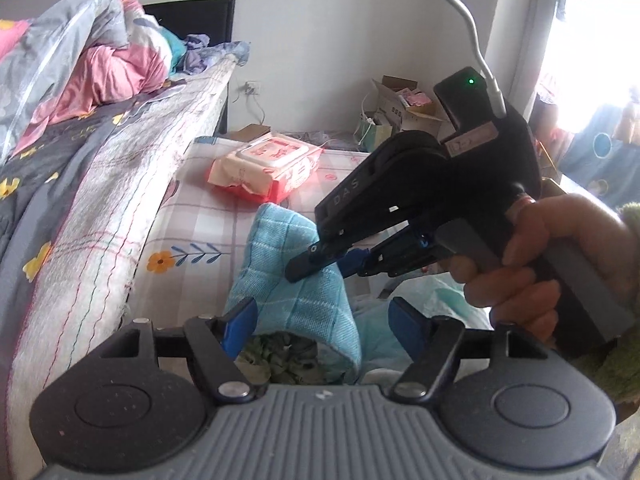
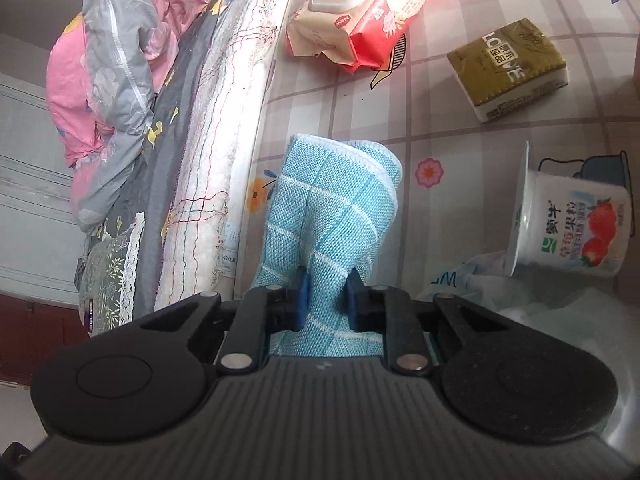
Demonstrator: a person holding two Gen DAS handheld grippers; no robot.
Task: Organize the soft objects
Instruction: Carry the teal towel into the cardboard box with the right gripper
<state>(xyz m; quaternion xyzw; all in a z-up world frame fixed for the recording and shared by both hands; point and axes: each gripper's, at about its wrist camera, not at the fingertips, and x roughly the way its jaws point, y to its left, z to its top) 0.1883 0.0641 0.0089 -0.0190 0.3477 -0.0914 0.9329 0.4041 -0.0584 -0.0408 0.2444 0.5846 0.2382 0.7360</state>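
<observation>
Blue cloth (image 2: 328,216), lifted over the checked sheet (image 2: 440,128) near the wipes pack (image 2: 364,12), pinched by right gripper (image 2: 326,304) for folding; left gripper (image 1: 320,322) open around its lower fold.

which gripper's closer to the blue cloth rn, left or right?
Right. The right gripper is shut on the blue cloth, pads pinching a fold. The left gripper stands open around its lower part, pads not pressing it.
</observation>
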